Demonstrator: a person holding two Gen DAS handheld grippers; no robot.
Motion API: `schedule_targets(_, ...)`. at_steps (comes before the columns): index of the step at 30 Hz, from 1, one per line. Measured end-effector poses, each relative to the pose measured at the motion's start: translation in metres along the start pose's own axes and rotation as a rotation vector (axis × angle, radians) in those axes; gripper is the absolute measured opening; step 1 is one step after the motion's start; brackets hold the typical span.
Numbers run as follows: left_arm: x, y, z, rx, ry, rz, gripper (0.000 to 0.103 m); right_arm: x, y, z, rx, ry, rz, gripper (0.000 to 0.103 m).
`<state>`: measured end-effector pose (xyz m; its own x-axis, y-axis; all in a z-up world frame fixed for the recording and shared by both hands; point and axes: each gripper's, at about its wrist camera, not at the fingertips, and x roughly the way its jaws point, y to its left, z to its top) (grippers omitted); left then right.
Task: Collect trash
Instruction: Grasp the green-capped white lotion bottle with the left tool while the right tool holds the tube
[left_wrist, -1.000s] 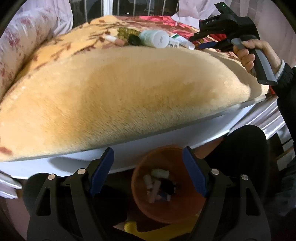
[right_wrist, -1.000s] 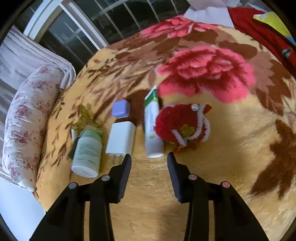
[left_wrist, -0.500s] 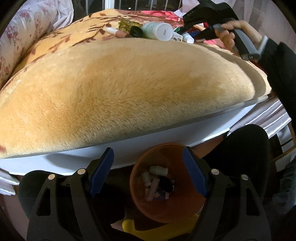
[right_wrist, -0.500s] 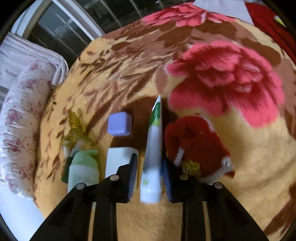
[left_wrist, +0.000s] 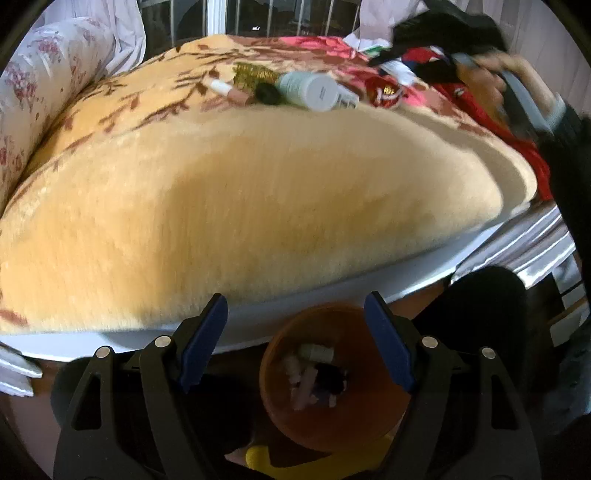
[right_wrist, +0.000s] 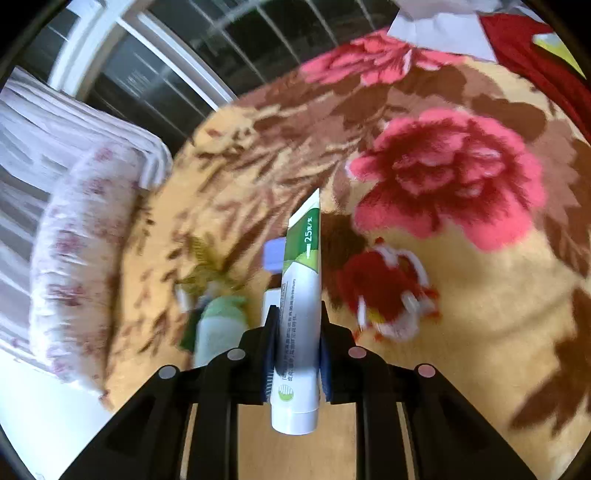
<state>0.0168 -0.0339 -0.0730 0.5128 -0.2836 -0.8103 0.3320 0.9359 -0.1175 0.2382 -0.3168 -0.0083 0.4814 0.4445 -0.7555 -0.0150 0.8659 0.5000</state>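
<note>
The right gripper is clenched on a white-and-green tube, which runs between its jaws and points toward 12 o'clock above the blanket. At 3 o'clock of the tube lies a red toy; at 9 o'clock a green bottle. The left gripper hangs released, its jaws wide apart over an orange bin holding scraps, below the bed's edge.

Bin mouth lies open between spread left fingers; blanket edge bulges at 12 o'clock above it.
</note>
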Motion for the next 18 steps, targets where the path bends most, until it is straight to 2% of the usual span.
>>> schedule_targets(3, -0.004, -0.003, 0.014, -0.006, -0.024, -0.007, 0.075, -0.025, -0.014, -0.024, 0.007, -0.042, 0.001, 0.019)
schedule_targets(5, -0.006, -0.007, 0.035, -0.008, -0.051, 0.005, 0.075, -0.035, -0.025, -0.043, 0.025, -0.07, -0.006, 0.019)
schedule_targets(9, 0.004, -0.017, 0.082, -0.054, -0.077, -0.007, 0.075, -0.048, -0.038, -0.077, 0.055, -0.12, 0.03, 0.019)
schedule_targets(11, 0.019, -0.021, 0.114, -0.097, -0.074, 0.012, 0.075, -0.056, -0.042, -0.095, 0.052, -0.155, 0.038, 0.02)
schedule_targets(14, 0.053, -0.022, 0.154, -0.199, -0.02, 0.022, 0.075, -0.064, -0.044, -0.119, 0.036, -0.194, 0.046, 0.02)
schedule_targets(18, 0.092, -0.024, 0.187, -0.318, 0.078, 0.048, 0.075, -0.067, -0.048, -0.138, 0.028, -0.201, 0.055, 0.02)
